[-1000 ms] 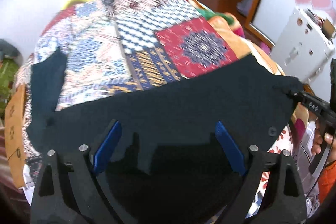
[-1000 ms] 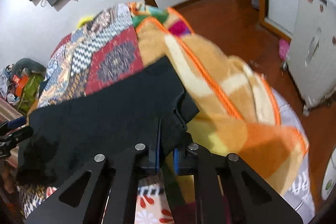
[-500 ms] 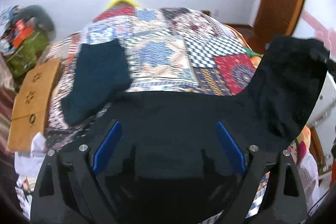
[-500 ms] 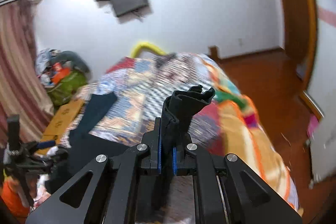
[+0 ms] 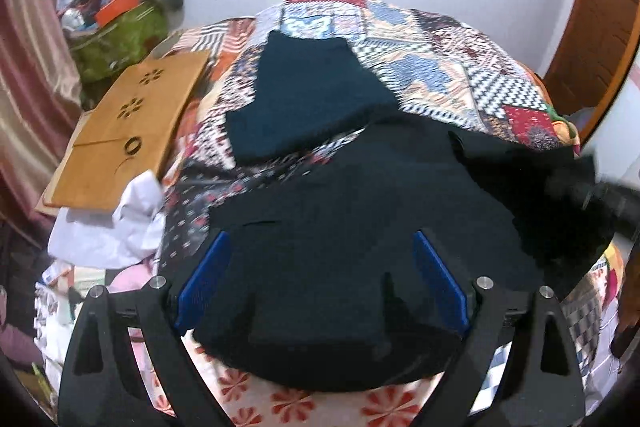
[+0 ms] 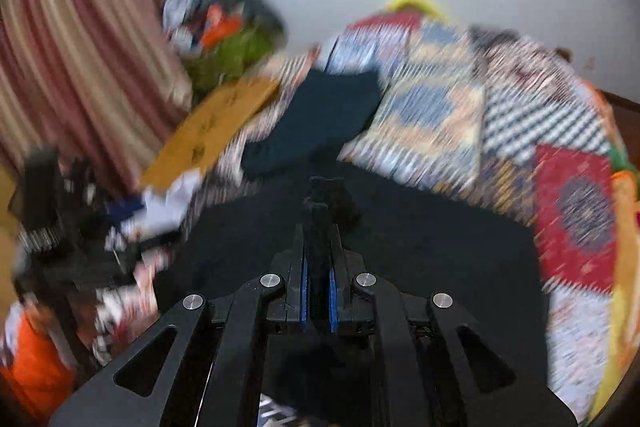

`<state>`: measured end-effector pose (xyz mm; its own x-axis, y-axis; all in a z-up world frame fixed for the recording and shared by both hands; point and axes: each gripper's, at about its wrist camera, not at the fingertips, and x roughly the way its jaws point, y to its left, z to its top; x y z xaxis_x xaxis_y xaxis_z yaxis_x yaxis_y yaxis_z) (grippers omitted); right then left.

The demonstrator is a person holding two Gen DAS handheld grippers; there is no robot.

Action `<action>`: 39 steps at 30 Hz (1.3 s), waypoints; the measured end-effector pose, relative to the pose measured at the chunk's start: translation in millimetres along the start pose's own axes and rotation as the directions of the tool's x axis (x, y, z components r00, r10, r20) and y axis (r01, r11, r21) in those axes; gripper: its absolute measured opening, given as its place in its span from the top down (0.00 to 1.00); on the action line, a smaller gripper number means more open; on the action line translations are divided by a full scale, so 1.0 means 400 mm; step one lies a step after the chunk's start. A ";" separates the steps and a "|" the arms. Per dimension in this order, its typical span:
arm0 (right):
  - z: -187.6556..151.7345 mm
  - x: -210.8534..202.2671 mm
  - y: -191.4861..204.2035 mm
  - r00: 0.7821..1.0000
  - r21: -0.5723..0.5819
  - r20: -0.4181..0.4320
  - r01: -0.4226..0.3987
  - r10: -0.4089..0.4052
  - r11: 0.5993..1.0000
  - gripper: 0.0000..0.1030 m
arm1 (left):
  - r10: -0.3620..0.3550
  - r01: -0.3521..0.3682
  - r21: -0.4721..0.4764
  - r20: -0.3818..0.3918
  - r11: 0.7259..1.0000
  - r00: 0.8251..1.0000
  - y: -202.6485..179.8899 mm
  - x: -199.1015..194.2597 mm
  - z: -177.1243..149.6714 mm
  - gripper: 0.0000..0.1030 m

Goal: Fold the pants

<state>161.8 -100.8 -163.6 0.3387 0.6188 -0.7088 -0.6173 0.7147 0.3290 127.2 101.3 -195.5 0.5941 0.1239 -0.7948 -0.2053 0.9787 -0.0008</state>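
Black pants (image 5: 360, 219) lie across the near end of a patchwork bed (image 5: 460, 67). My left gripper (image 5: 320, 279) is open, its blue pads (image 5: 202, 279) spread wide over the pants' near edge, with nothing between them. My right gripper (image 6: 318, 251) is shut on a bunched fold of the black pants (image 6: 400, 235) and holds it over the spread cloth. The right wrist view is blurred by motion. The right gripper's tip shows at the right edge of the left wrist view (image 5: 592, 187), with pants cloth hanging from it.
A folded dark teal garment (image 5: 304, 99) lies further up the bed, also seen in the right wrist view (image 6: 320, 119). A wooden lap table (image 5: 128, 123) and white cloth (image 5: 112, 227) sit at the left. A green bag (image 5: 116, 39) and striped curtain (image 6: 72, 47) stand beyond.
My right gripper has carried the pants' end from the right side up and over toward the left, folding the cloth onto itself. My left gripper stays open and has turned left.
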 end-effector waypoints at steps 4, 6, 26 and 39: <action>-0.058 0.049 0.024 0.993 -0.054 -0.114 0.006 -0.012 0.999 0.88 | -0.003 0.003 -0.011 -0.009 1.000 1.000 0.013 0.008 -0.002 0.10; -0.066 0.040 0.025 0.993 -0.064 -0.120 0.003 -0.011 0.998 0.86 | -0.013 0.013 0.001 -0.002 1.000 1.000 -0.004 0.005 0.008 0.10; 0.016 -0.099 -0.245 0.978 0.039 -0.009 0.209 -0.209 0.977 0.51 | -0.179 0.202 0.328 -0.098 0.923 0.979 -0.412 0.138 0.176 0.07; -0.115 -0.040 -0.291 0.966 0.059 -0.157 0.219 -0.207 0.974 0.51 | -0.035 0.072 0.480 -0.086 0.874 0.996 -0.462 0.187 0.049 0.06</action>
<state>195.5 -209.0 -219.3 0.3436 0.3980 -0.8506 -0.4855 0.8506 0.2019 224.9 -67.1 -243.0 0.5319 0.0751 -0.8435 0.2367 0.9432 0.2332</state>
